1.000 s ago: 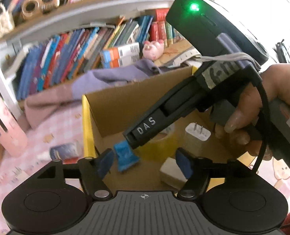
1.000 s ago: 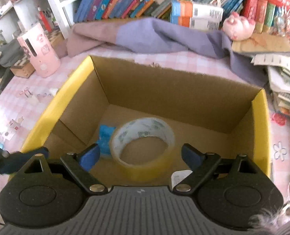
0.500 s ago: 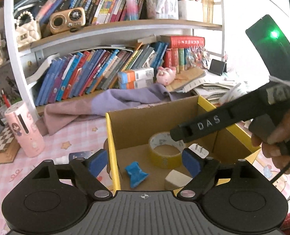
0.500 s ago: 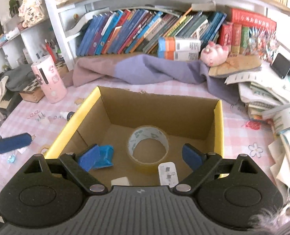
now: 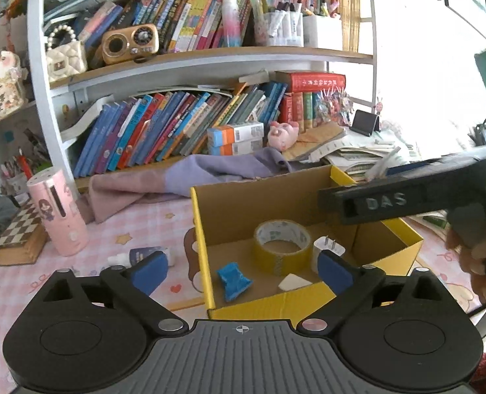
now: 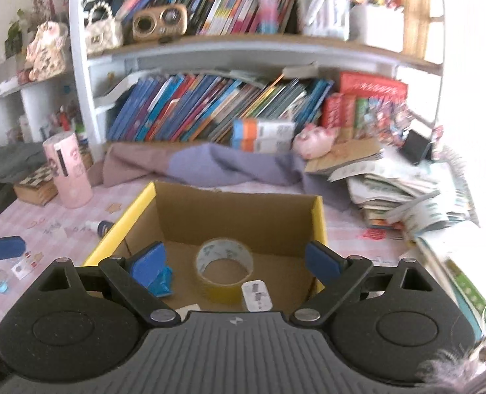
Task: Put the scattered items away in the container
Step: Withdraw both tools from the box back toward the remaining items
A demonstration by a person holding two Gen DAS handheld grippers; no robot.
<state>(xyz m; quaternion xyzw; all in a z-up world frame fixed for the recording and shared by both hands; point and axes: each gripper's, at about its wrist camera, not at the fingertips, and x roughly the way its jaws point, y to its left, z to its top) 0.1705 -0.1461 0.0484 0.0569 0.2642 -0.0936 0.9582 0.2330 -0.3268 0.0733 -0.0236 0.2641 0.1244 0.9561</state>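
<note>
A cardboard box (image 5: 199, 246) with yellow edges stands on the pink checked table. In it lie a roll of yellow tape (image 5: 282, 246), a white plug (image 5: 328, 249), a crumpled blue packet (image 5: 233, 280) and a white wedge (image 5: 293, 284). My left gripper (image 5: 243, 271) hangs before the box's near left corner; its jaws are opening, with nothing gripped. My right gripper (image 6: 235, 262) is open above the near side of the box (image 6: 236, 216), empty, over the tape (image 6: 224, 262). A small dark bottle (image 5: 141, 257) lies left of the box.
A pink cylinder (image 5: 58, 210) and a chequered case (image 5: 16, 239) stand at the far left. Purple cloth (image 5: 183, 177) lies behind the box, under the bookshelves. A paper pile (image 6: 407, 184) fills the right side. A small card (image 6: 22, 267) lies on the table at left.
Both grippers have pulled back and risen away from the box, which now looks smaller. The left jaws have spread wider. The right gripper has shifted to the right edge of the left view.
</note>
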